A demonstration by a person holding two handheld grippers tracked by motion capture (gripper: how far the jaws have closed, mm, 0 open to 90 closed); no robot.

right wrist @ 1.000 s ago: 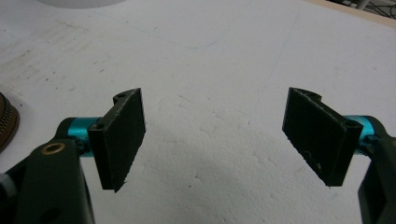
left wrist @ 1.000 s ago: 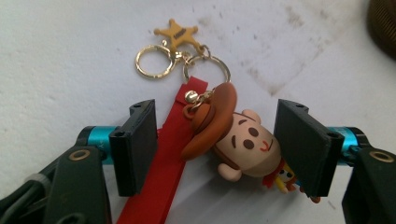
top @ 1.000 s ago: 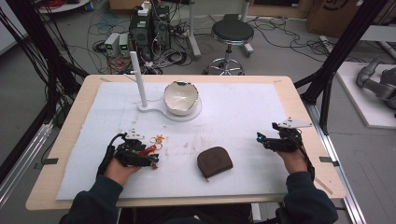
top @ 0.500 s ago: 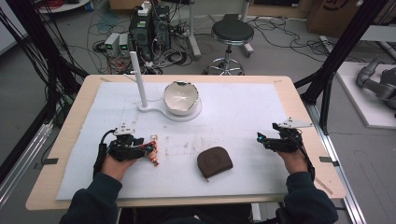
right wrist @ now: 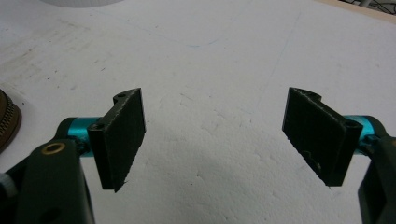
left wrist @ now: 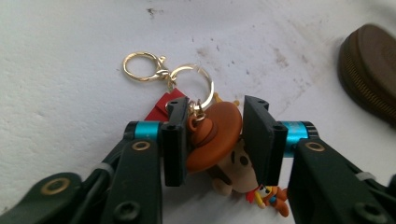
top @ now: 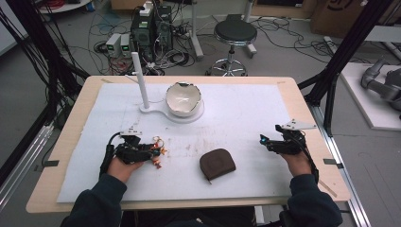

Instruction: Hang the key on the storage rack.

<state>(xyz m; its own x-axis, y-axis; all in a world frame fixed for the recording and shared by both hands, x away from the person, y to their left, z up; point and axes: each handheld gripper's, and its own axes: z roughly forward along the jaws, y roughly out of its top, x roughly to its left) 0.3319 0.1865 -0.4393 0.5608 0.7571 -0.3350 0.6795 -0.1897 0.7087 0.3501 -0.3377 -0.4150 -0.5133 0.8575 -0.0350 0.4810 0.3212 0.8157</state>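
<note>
Brown-hatted cowboy keychain sits centre of the left gripper view, pinched at the hat by the left gripper, whose jaws have just been closing (gold rings above). Right gripper lower frame, jaws wide apart, holding nothing.

In the left gripper view the keychain figure is partly covered by the black jaws, face mostly hidden; lower body cut off at the bottom edge. Red tag sits half behind one jaw. Brown pouch cut by the right edge, a bit blurred. In the right gripper view the pouch is just a sliver at the left edge. In the high view the figure is too small to make out.
</note>
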